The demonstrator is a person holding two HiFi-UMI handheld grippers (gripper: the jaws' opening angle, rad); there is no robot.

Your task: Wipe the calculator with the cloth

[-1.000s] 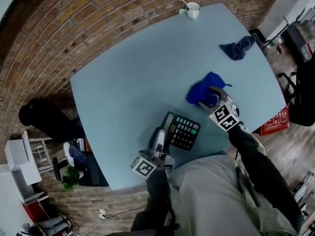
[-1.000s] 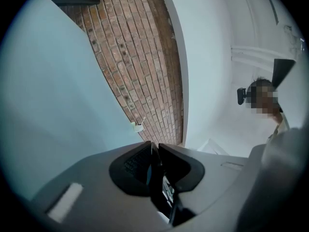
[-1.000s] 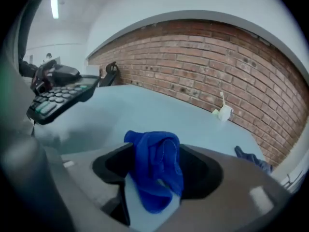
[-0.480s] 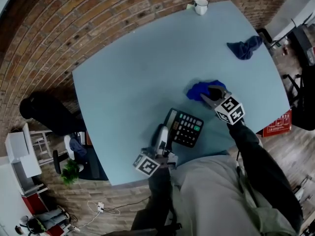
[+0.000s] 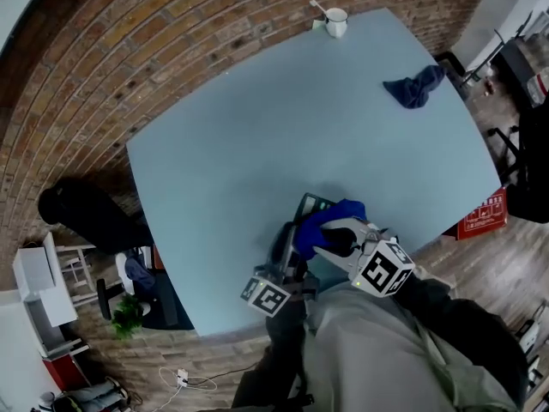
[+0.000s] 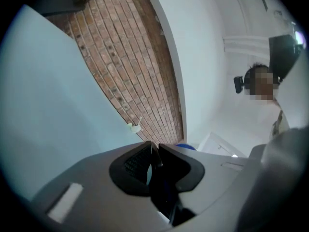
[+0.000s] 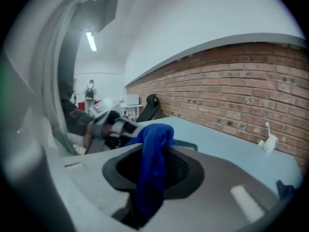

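the calculator (image 5: pixel 310 202) sits at the 6 o'clock edge of the pale blue worktop (image 5: pixel 257 127), close to the person. only its dark far corner shows in the head view, since the rest lies under the blue cloth (image 5: pixel 330 215) and the two grippers. the left gripper (image 6: pixel 155 152) comes in from about 7 o'clock. its fingers are almost together, clamped on a thin dark edge that looks like the calculator's side. the right gripper (image 7: pixel 154 151) comes in from 5 o'clock. its fingers have just been closing and now pinch the blue cloth, which bunches up between them and droops over their tips. the cloth hangs over the calculator, but whether it touches the keys cannot be told. a white mug (image 5: pixel 336 18) with a spoon (image 5: pixel 317 5) stands at the worktop's 12 o'clock edge. a darker blue rag (image 5: pixel 414 84) lies crumpled at about 2 o'clock, well apart from the calculator.
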